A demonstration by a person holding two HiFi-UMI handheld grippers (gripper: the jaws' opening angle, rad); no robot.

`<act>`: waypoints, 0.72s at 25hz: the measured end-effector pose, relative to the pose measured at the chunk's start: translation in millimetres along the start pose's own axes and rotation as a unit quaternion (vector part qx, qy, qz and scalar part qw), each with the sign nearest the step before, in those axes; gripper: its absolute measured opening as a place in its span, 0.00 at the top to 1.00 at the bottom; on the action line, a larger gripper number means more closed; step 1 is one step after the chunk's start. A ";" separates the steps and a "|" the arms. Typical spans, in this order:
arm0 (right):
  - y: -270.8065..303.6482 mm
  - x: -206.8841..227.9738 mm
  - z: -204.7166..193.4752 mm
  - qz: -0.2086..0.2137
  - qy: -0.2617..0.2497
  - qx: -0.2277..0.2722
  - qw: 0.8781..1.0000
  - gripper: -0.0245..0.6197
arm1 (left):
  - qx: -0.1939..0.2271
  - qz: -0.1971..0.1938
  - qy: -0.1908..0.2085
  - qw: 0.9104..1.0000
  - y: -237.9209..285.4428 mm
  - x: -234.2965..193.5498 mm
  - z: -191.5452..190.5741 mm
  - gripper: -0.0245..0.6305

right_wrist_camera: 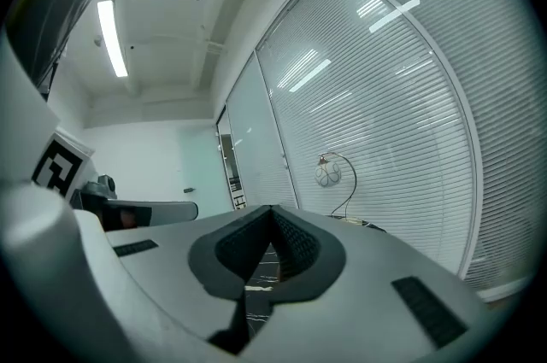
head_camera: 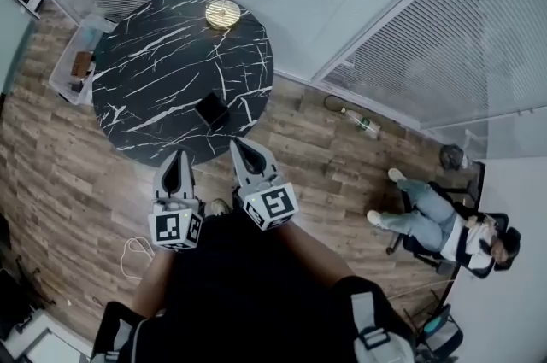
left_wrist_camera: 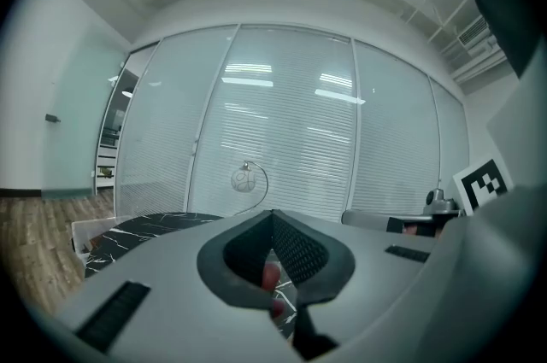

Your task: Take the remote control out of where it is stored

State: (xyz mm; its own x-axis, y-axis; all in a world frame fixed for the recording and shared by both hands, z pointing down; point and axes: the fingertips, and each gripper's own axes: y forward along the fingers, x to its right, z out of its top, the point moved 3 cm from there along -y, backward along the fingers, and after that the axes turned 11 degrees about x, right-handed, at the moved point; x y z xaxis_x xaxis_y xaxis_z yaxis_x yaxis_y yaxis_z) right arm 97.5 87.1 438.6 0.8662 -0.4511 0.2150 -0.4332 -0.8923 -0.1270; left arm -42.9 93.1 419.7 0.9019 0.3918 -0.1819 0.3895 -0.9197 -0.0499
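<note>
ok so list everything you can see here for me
table: one, round, black with white veins, ahead of the person
box: one, black, on the table's near side
lamp: one, gold base, globe shade, on the table's far edge
bin: one, clear, on the floor left of the table
bottle: one, clear, on the floor by the glass wall
cable: one, white, on the floor at left
seated person: one, in a chair at right
remote control: none in sight
left gripper: one, grey, jaws together
right gripper: one, grey, jaws together
</note>
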 end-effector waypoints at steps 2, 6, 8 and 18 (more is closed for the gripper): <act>6.7 8.4 0.0 0.005 0.005 -0.002 1.000 0.97 | -0.002 0.005 0.001 1.000 9.5 2.4 -0.4 0.97; 16.9 26.5 -1.8 0.011 0.012 -0.006 1.000 0.97 | -0.003 0.016 0.004 1.000 26.6 8.9 -2.3 0.97; 20.7 34.8 -2.1 0.012 0.017 -0.007 1.000 0.97 | -0.005 0.024 0.005 1.000 32.5 11.8 -4.8 0.97; 33.1 49.8 -9.4 0.022 0.039 -0.027 0.999 0.97 | -0.009 0.055 0.017 0.998 46.2 15.6 -5.3 0.97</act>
State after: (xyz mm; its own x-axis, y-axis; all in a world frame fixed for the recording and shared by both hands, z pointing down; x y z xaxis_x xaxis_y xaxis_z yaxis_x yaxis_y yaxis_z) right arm 123.9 34.9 454.2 0.8250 -0.4876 0.2855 -0.4849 -0.8704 -0.0855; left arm -9.8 56.8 419.8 0.9451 0.2897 -0.1513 0.2910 -0.9566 -0.0139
